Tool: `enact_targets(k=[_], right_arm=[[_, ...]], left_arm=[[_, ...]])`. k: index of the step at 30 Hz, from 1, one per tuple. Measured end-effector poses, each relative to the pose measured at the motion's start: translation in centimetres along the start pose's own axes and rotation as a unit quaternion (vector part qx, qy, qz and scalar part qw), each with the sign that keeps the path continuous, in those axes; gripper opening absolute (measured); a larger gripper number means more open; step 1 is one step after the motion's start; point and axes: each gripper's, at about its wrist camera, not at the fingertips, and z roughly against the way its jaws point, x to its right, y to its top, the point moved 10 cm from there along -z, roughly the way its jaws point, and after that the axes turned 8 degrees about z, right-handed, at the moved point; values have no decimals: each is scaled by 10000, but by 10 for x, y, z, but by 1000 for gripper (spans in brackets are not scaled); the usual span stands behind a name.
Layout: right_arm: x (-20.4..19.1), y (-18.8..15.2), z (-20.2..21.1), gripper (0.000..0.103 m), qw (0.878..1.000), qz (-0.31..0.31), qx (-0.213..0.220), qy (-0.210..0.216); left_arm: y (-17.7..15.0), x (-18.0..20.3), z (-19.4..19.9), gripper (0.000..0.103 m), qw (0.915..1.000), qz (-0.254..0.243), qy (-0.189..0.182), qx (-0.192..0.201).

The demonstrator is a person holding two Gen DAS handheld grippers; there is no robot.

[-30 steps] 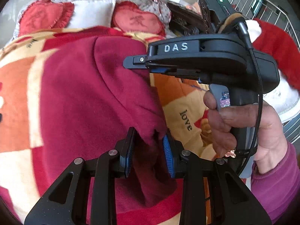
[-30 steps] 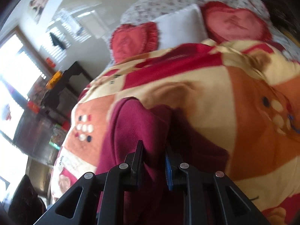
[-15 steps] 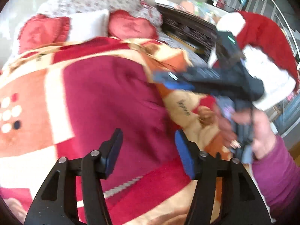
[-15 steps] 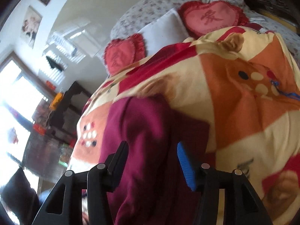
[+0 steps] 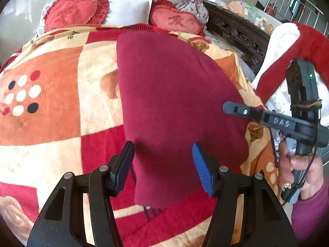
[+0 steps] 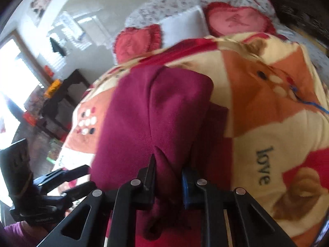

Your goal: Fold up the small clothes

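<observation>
Between the fingers of the right gripper (image 6: 167,177) sits a bunched ridge of the maroon garment (image 6: 156,113); the jaws are closing on it, set narrow, and both pads already touch the cloth, so the fold is pinched. From that pinch the garment runs up and away as a folded slab with a crease down its middle, lying on the blanket (image 6: 267,107) of the bed. To the right of the garment the blanket shows orange and cream squares and the word "love". Low at the left of this view the left gripper (image 6: 72,179) appears, dark and blurred, with a magenta sleeve (image 6: 14,232) under it.

From the left wrist view, the left gripper (image 5: 163,164) stands wide, its black pad and its blue pad (image 5: 202,170) apart, with nothing pressed between them. The near edge of the garment (image 5: 174,94) lies under and between the two fingers, flat on the blanket (image 5: 51,103), and touches neither pad. The garment spreads from there toward the head of the bed as one smooth maroon panel, narrow at the near end and broader in the middle. At the right edge a hand (image 5: 296,168) grips the handle of the right gripper (image 5: 234,108), whose fingers point in over the garment's right edge; from this view I cannot tell how far its jaws stand. Beyond the garment, two red heart cushions (image 5: 174,20) flank a white pillow (image 5: 128,10) against a flowered bolster. A dark carved cabinet (image 5: 236,33) stands to the right of the bed.
</observation>
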Motion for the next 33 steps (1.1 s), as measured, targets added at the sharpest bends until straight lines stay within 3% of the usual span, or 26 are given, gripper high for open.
enact_targets(k=[5, 7, 11, 17, 23, 28, 33], right_arm=[[9, -9, -25, 21, 9995, -241, -184, -5], [11, -2, -14, 36, 9994, -349, -22, -48], [-3, 28, 13, 40, 9981, -181, 546, -240], [-25, 63, -29, 40, 9978, 381, 491, -240], [13, 72, -79, 38, 9975, 189, 300, -605], [17, 68, -69, 38, 9974, 220, 296, -626], [-3, 56, -33, 39, 9973, 314, 305, -581]], left_arm=[[-3, -8, -19, 65, 9996, -21, 294, 21], [-4, -10, -19, 66, 9997, 25, 241, 36], [-4, -13, -22, 69, 9996, 64, 260, 39], [-4, -11, -24, 73, 9994, 62, 322, 60], [-1, -10, -25, 74, 9994, 59, 332, 92], [-2, -10, -27, 76, 9993, 48, 367, 46], [-2, -12, -28, 77, 9993, 90, 363, 54]])
